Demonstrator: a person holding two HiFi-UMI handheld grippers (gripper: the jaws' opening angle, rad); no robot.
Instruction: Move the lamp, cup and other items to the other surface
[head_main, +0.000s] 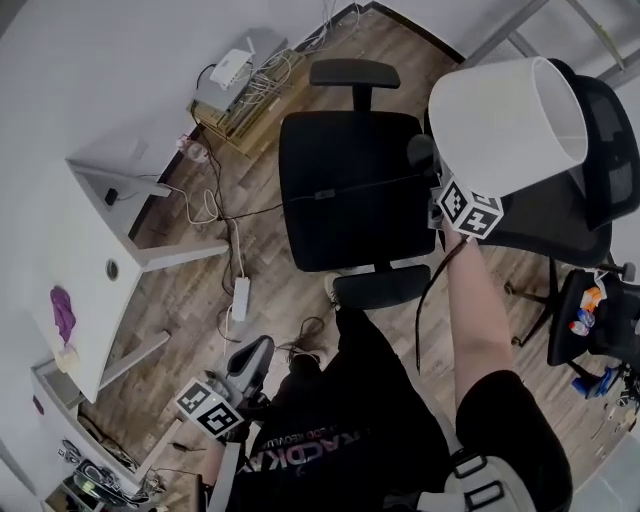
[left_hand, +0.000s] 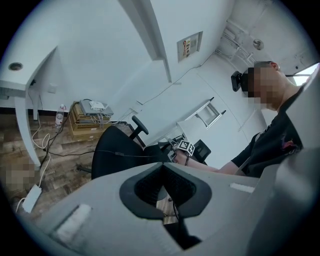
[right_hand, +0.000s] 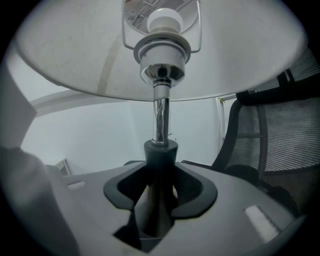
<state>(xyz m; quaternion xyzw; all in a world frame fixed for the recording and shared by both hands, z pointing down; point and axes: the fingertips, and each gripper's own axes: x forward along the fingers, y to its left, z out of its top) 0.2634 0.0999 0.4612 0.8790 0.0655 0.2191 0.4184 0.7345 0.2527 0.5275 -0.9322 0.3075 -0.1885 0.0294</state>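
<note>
Carry the lamp (head_main: 505, 120) upright, with the right hand-held gripper (right_hand: 160, 192) clamped on its dark neck, below the chrome stem and the white shade. Hold it high over the seat of the black office chair (head_main: 350, 190), as now, and mind the shade close to the mesh chair (head_main: 605, 130) at the right. Watch the black cord (head_main: 430, 290) hanging beside the right forearm, likely the lamp's; best kept off the chair arms. Avoid tilting: top-heavy by the look of it, and gripped on a narrow neck. Leave the left hand-held gripper (left_hand: 163, 170) low by the left leg, jaws together and empty, or bring it up to steady the base at set-down. Aim perhaps for the white bench (head_main: 90, 230) at the left, nearly bare, with a purple cloth (head_main: 62, 312) near one end. Step with care on the wooden floor (head_main: 180, 300): loose cables and a white power strip (head_main: 240, 298) between bench and chair.
</note>
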